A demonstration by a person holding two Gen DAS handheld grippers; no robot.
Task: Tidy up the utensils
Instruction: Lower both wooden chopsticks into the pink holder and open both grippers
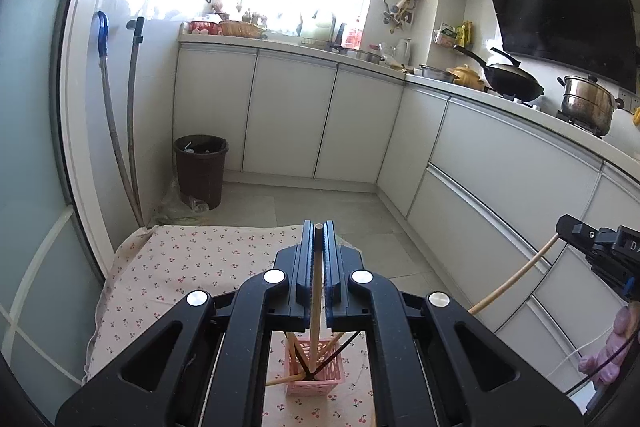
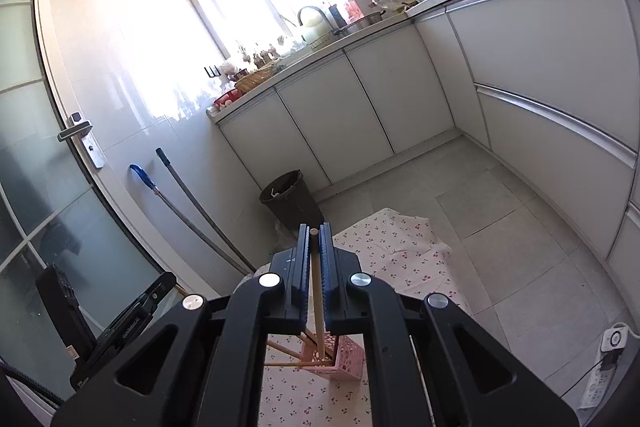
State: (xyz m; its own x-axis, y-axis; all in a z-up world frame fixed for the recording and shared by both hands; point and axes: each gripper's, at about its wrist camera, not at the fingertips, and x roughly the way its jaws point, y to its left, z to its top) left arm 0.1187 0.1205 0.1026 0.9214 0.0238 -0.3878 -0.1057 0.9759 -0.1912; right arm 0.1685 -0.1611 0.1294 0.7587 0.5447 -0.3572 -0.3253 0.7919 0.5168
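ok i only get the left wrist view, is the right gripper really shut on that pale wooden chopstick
Observer: Yes. The right gripper is shut, and the pale wooden chopstick runs straight between its fingers.
Operator: where does its lower end go
Observer: Down to the pink perforated plastic basket. It seems to end inside the rim, beside the other chopsticks leaning out.
Operator: anything on the floor to my right
Observer: A white power strip lies on the floor tiles, right of the cherry-print cloth.
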